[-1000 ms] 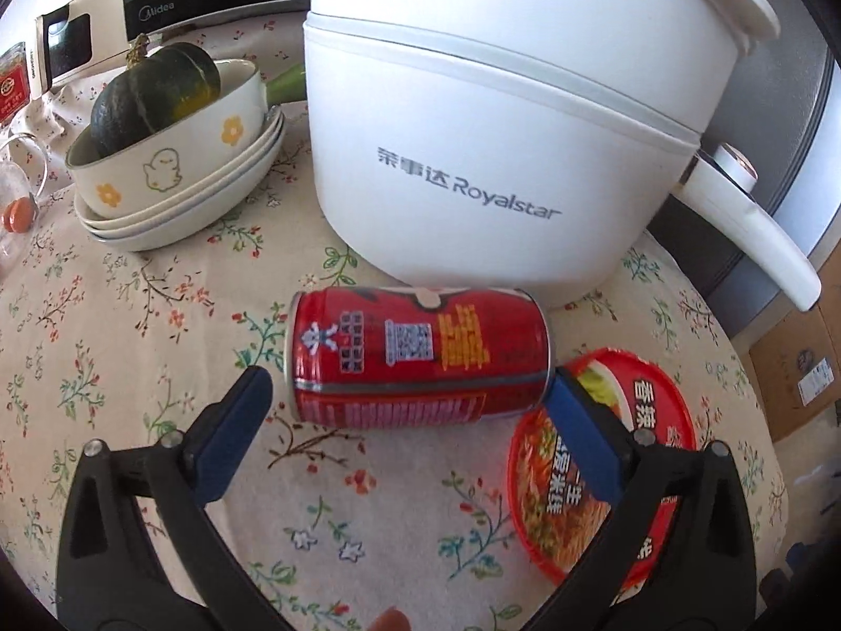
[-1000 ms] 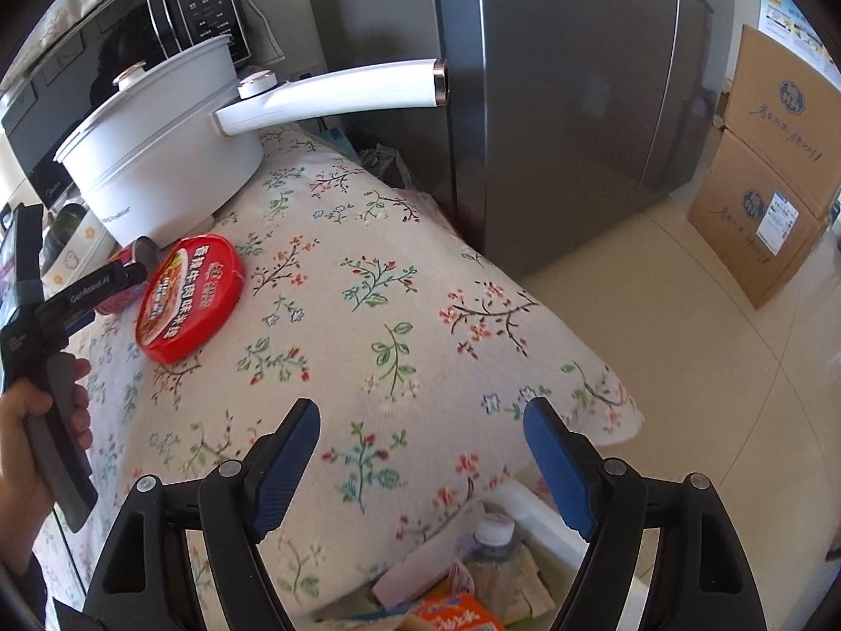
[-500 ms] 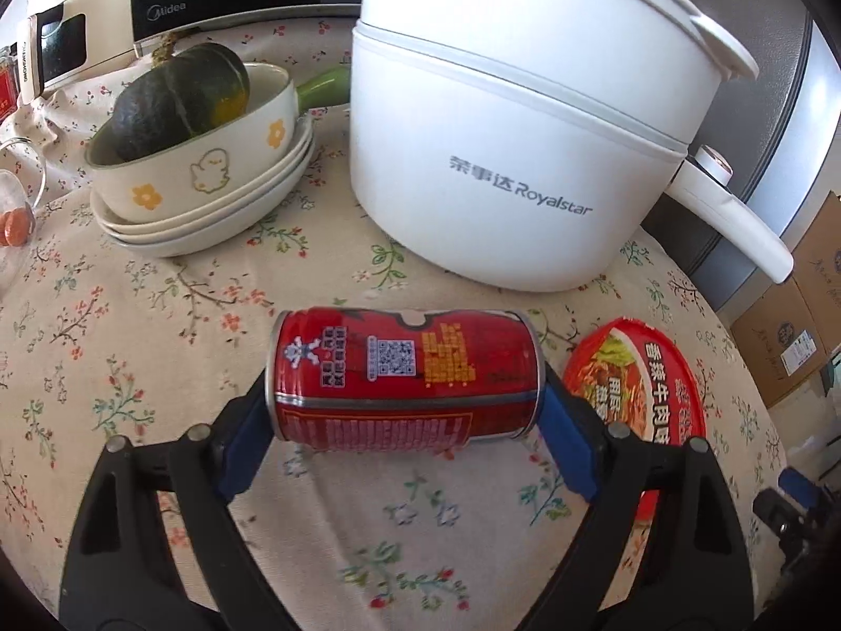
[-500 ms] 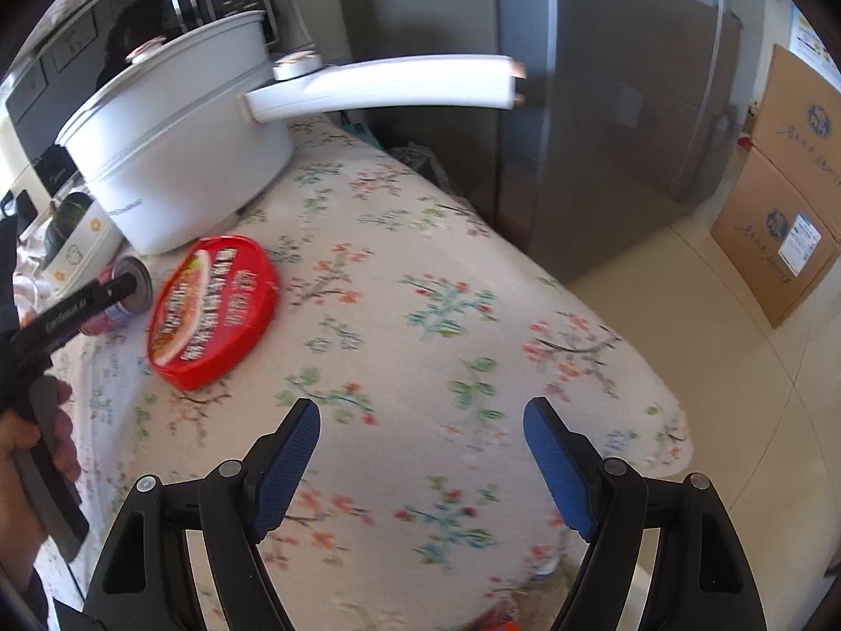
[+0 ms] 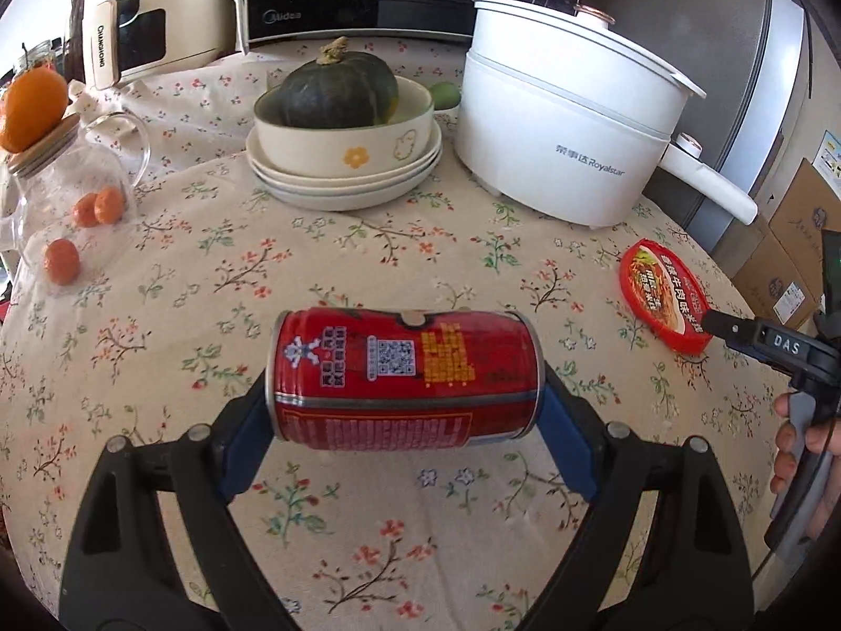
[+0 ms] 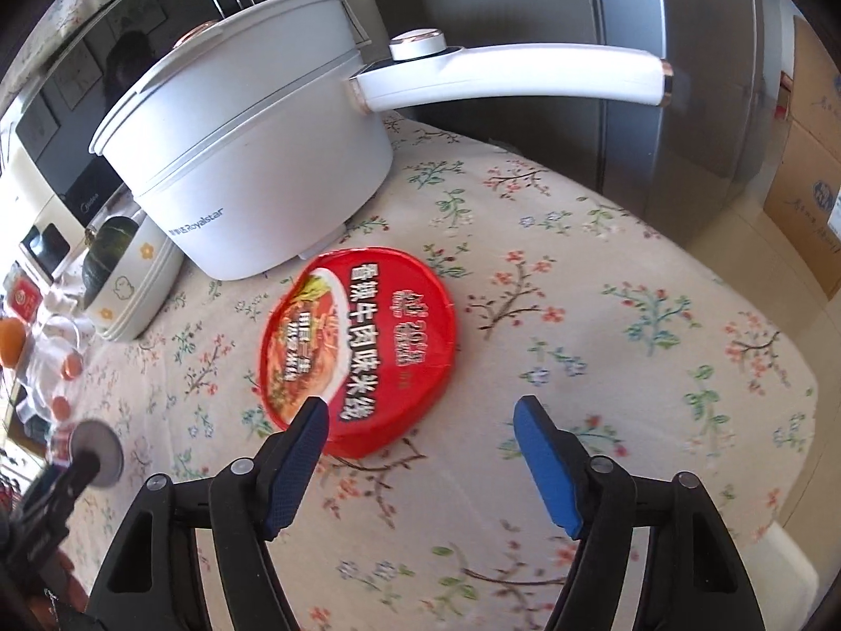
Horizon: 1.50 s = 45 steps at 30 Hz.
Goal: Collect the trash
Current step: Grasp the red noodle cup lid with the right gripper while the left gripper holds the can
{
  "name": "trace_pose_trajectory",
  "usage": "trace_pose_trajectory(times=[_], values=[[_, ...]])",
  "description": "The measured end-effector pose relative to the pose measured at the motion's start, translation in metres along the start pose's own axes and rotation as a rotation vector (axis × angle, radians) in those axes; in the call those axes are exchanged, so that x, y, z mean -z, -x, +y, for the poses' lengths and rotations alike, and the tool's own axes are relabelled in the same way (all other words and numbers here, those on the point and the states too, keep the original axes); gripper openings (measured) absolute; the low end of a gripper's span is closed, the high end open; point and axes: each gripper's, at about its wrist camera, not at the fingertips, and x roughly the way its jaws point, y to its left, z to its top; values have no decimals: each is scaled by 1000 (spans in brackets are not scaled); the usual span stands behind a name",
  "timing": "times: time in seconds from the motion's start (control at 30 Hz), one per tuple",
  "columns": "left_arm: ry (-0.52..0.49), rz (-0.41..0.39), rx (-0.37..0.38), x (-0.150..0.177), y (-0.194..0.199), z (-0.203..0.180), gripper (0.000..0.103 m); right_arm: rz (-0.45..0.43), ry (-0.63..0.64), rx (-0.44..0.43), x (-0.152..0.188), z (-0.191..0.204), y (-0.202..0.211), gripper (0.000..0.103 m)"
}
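Left wrist view: left gripper point(image 5: 404, 410) pinches the red can point(image 5: 404, 376) end to end, apparently lifted clear of the floral tablecloth point(image 5: 368, 263). Risk: the smooth can ends could slip from the pads if the hand tilts. Right gripper point(image 6: 420, 452) is closing, nothing between its pads; one fingertip point(image 6: 310, 415) overlaps the red noodle lid point(image 6: 357, 347), which lies flat and may skid. White pot point(image 6: 252, 158) crowds behind; open cloth lies toward the table edge.
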Motion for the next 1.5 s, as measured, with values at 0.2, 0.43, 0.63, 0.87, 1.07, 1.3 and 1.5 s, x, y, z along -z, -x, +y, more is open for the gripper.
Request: trace_pose_trajectory(times=[0.2, 0.43, 0.63, 0.87, 1.07, 1.3, 1.5], values=[[5, 22, 3, 12, 12, 16, 90, -35, -15, 48, 8, 13, -10, 49], [-44, 16, -20, 20, 31, 15, 90, -34, 37, 51, 23, 23, 7, 4], [-45, 22, -28, 30, 56, 15, 90, -17, 108, 69, 38, 35, 39, 3], [-79, 0, 0, 41, 102, -1, 90, -49, 181, 96, 56, 38, 98, 1], [-88, 1, 42, 53, 139, -19, 90, -18, 165, 37, 72, 29, 125, 2], [-127, 7, 62, 72, 168, -22, 90, 57, 52, -44, 92, 19, 103, 51], [-64, 64, 96, 72, 149, -13, 90, 116, 41, -26, 94, 27, 72, 51]])
